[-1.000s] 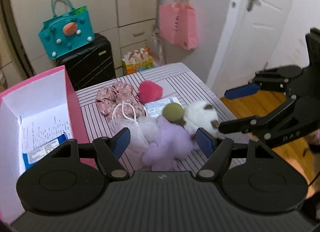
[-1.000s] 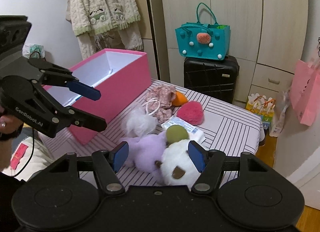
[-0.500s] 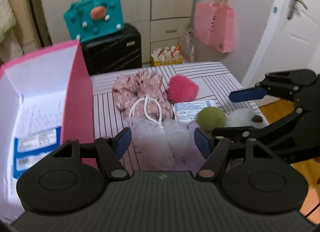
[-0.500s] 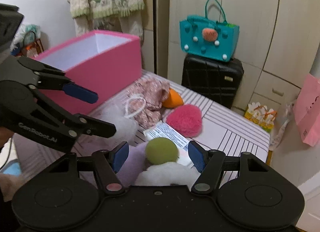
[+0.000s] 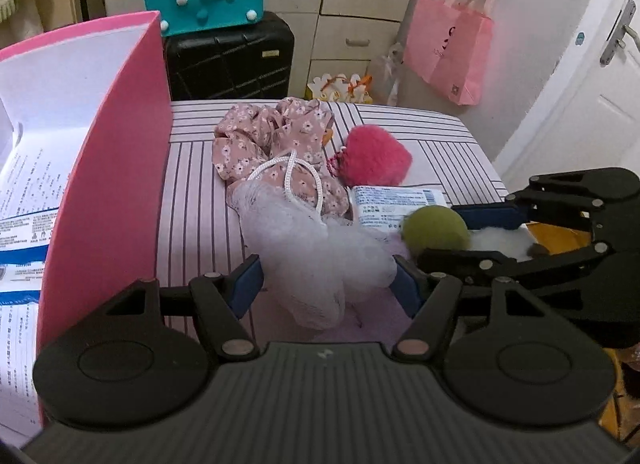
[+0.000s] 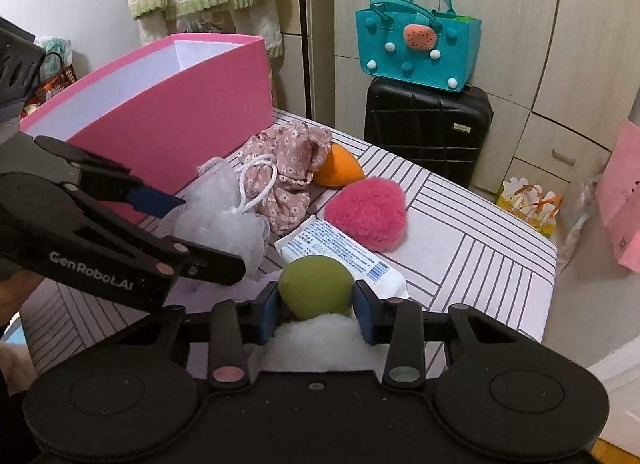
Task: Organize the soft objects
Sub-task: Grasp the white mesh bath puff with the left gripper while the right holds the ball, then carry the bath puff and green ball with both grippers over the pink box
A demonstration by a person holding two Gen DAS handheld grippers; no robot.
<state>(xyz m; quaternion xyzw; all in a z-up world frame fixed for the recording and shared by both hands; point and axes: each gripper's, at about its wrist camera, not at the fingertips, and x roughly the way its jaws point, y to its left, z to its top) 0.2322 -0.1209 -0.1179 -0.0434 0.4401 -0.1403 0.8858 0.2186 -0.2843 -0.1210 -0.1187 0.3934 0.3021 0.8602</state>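
Observation:
A soft pile lies on the striped table (image 5: 192,192). My right gripper (image 6: 316,312) is shut on the olive-green ball (image 6: 316,288), both blue pads pressing its sides, and a white plush (image 6: 316,340) lies just under it. In the left wrist view this gripper (image 5: 440,232) comes in from the right around the ball (image 5: 436,228). My left gripper (image 5: 326,286) stands open with the white mesh pouf (image 5: 320,252) between its fingers, unsqueezed. The right wrist view shows the left gripper (image 6: 212,234) straddling that pouf (image 6: 224,220).
An open pink box (image 5: 120,168) stands at the left, papers inside. A floral cloth (image 5: 272,136), a pink fluffy heart (image 5: 376,156), a tissue packet (image 5: 392,204), an orange sponge (image 6: 340,168) and a lilac plush (image 6: 224,288) lie nearby. Beyond are a black suitcase (image 6: 428,132) and a teal bag (image 6: 416,48).
Both grippers have come down onto the pile. The right jaws closed on the green ball. The left gripper rolled level and now has the mesh pouf between its fingers.

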